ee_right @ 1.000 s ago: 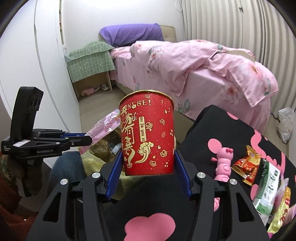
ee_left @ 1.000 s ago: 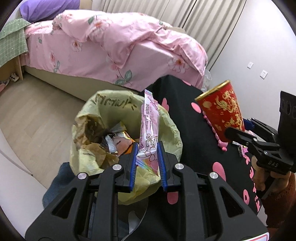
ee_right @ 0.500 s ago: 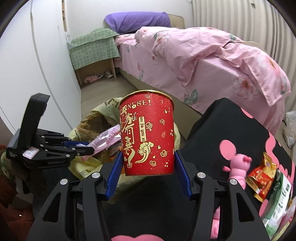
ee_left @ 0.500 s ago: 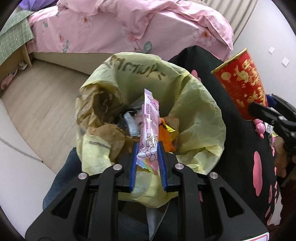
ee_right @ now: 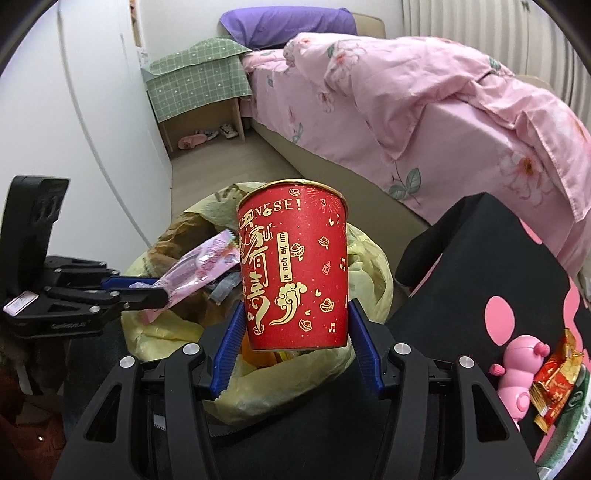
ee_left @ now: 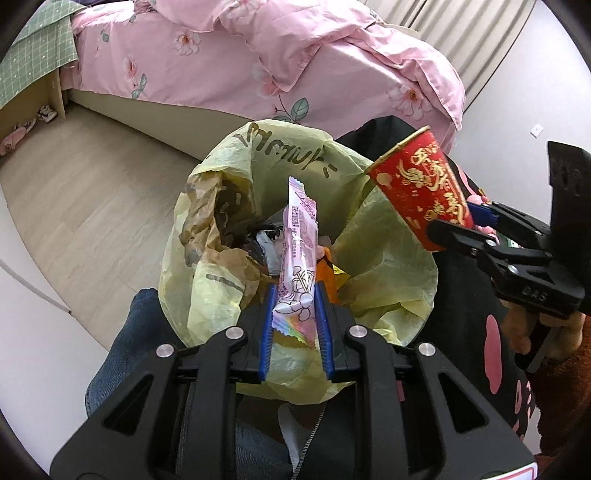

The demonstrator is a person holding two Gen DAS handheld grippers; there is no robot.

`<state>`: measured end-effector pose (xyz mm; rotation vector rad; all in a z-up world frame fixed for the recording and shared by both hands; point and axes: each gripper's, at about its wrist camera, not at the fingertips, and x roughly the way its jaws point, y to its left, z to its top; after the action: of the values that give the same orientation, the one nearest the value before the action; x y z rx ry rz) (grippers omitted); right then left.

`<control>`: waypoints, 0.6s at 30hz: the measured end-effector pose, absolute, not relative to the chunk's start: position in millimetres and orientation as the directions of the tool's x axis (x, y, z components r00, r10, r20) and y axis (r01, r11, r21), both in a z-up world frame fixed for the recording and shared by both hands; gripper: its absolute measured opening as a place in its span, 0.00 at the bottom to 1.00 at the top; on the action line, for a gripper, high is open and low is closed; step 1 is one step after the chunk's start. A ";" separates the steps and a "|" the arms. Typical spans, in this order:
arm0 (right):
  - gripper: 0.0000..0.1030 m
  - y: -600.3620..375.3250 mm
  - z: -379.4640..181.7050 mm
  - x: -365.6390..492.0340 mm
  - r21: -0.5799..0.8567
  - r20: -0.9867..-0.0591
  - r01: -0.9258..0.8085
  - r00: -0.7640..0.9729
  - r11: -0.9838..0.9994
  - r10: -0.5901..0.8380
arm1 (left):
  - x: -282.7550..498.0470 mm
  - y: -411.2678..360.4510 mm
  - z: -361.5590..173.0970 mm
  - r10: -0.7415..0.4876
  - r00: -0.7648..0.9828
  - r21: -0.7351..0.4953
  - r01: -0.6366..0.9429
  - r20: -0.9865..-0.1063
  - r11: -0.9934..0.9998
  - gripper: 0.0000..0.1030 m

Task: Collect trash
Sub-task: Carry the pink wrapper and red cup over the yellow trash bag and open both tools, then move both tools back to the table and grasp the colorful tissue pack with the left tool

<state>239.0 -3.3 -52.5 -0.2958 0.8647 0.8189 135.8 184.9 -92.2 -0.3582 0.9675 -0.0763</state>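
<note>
Yellow trash bag [ee_left: 388, 251] sits open-mouthed between both tools, already holding brown paper [ee_left: 221, 258], dark foil scraps and something orange.

Left hand-held gripper [ee_left: 293, 317]: blue pads pinching the lower end of a pink snack wrapper [ee_left: 299, 254]. Wrapper stands up and points forward over the bag's opening, top end free. From the right wrist view the same wrapper [ee_right: 207, 269] sticks out sideways from the left hand-held gripper [ee_right: 155, 291], above the bag's contents.

Right hand-held gripper [ee_right: 295, 332]: pads clamped on both sides of a red paper cup [ee_right: 295, 273], near its base. Gold lettering and cloud pattern on the cup, gold rim. In the left wrist view the cup [ee_left: 421, 192] is tilted, rim toward the bag, hanging over the bag's right edge; right hand-held gripper [ee_left: 461, 221] comes in from the right with the person's hand [ee_left: 539, 328] behind it.

Bag [ee_right: 369, 266] stands just beside a bench with a black cloth with pink spots [ee_right: 480, 280]. On the cloth at the right edge: pink toy [ee_right: 521, 369], red-gold snack packet [ee_right: 554, 373], green packet partly cut off by the frame.

Behind: bed with pink floral duvet [ee_right: 424, 99], purple pillow [ee_right: 288, 22], green checked cloth [ee_right: 195, 70] over a wooden nightstand, wood floor [ee_left: 92, 177]. Jeans-clad leg [ee_left: 122, 350] shows below the bag.
</note>
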 end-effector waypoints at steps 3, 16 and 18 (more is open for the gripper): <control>0.51 2.7 -55.9 243.0 0.093 -0.782 -0.743 0.358 0.663 0.511 | 135.0 187.7 -91.3 -0.229 0.572 -0.345 -0.101 -0.788 0.933 0.19; 0.52 -31.4 -36.4 228.8 0.134 -0.734 -0.693 0.410 0.708 0.541 | 118.3 194.8 -43.3 -0.193 0.690 -0.388 -0.136 -0.697 0.911 0.54; 0.52 -48.1 -26.1 221.6 0.132 -0.707 -0.677 0.447 0.724 0.547 | 114.9 188.6 -29.3 -0.171 0.720 -0.377 -0.135 -0.673 0.916 0.56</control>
<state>221.6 -48.1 -26.1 -0.1795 0.8048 0.7632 114.9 188.6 -29.3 -0.4221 0.7734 -0.0203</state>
